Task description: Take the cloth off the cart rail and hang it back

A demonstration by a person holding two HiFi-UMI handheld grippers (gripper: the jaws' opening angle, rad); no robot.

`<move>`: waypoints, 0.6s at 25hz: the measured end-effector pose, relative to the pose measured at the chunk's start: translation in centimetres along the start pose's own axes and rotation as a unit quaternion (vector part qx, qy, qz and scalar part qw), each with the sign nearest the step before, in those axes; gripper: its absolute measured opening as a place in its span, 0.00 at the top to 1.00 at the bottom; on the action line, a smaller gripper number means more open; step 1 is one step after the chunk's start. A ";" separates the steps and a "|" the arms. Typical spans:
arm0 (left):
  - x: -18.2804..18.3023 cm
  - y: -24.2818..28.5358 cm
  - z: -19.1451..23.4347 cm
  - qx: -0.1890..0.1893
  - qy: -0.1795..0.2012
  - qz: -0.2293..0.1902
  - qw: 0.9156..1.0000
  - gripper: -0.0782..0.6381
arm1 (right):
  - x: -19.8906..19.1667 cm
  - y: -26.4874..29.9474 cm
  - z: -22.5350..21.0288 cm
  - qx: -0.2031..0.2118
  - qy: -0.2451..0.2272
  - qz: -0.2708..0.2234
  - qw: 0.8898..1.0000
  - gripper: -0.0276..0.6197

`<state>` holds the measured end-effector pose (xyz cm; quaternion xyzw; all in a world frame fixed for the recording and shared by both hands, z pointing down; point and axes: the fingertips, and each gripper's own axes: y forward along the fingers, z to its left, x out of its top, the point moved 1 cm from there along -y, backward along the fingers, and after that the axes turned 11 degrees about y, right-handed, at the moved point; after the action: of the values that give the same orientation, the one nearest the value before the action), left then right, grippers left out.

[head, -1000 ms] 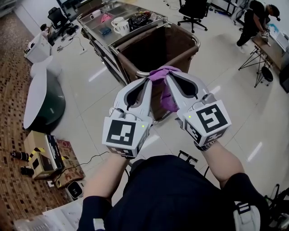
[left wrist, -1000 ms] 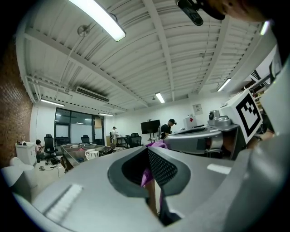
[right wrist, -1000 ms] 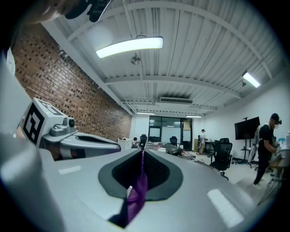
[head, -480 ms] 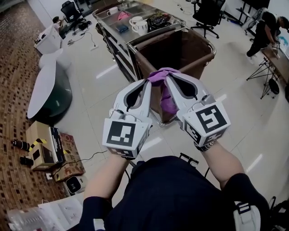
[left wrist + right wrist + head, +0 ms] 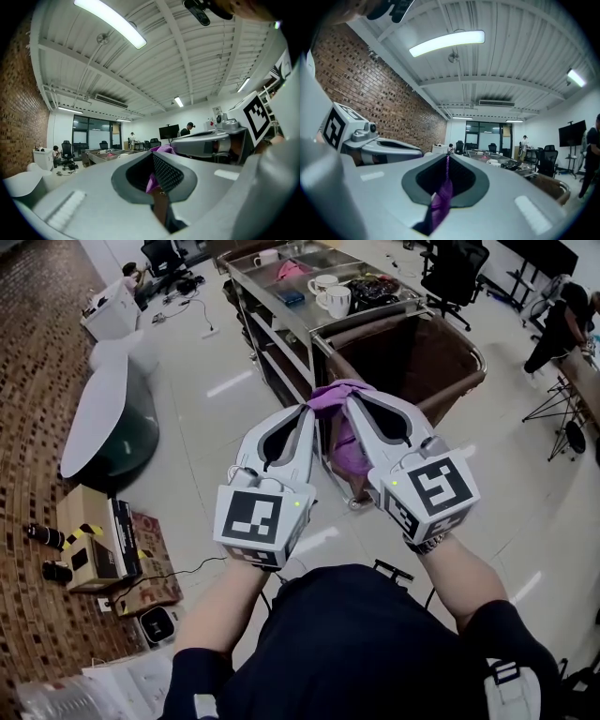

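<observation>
A purple cloth (image 5: 339,397) is pinched up in the air between my two grippers, and its loose end hangs down between them (image 5: 349,451). My left gripper (image 5: 307,410) and right gripper (image 5: 350,400) converge at their tips, each shut on the cloth. In the left gripper view the cloth (image 5: 151,181) shows through the window of the shut jaws. In the right gripper view a purple strip (image 5: 441,201) runs down between the jaws. The cart's curved rail (image 5: 403,314) and brown bag (image 5: 417,357) lie just beyond and below the cloth.
The cart's steel top (image 5: 281,277) carries two white cups (image 5: 330,298) and small items. A white-and-green rounded unit (image 5: 108,423) stands at the left, with boxes (image 5: 94,554) on the floor near it. An office chair (image 5: 455,266) and a person (image 5: 561,322) are at the back right.
Both grippers keep the same pose on the cloth. In the head view the cart and floor have drifted to the right and upward.
</observation>
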<state>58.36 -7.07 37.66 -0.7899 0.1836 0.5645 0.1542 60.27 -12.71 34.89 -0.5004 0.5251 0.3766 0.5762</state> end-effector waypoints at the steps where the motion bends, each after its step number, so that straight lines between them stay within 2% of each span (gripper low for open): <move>1: -0.4 -0.1 1.2 0.001 -0.001 0.000 1.000 0.89 | -0.2 1.2 0.4 0.000 -0.001 0.001 1.000 0.94; 15: -5.8 -3.3 15.2 0.018 -0.010 0.001 1.000 0.89 | -3.5 14.9 6.8 0.013 -0.002 0.003 1.000 0.94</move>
<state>45.48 3.33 38.49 -0.7812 0.1935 0.5688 0.1696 46.93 -2.58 35.31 -0.4907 0.5300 0.3722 0.5828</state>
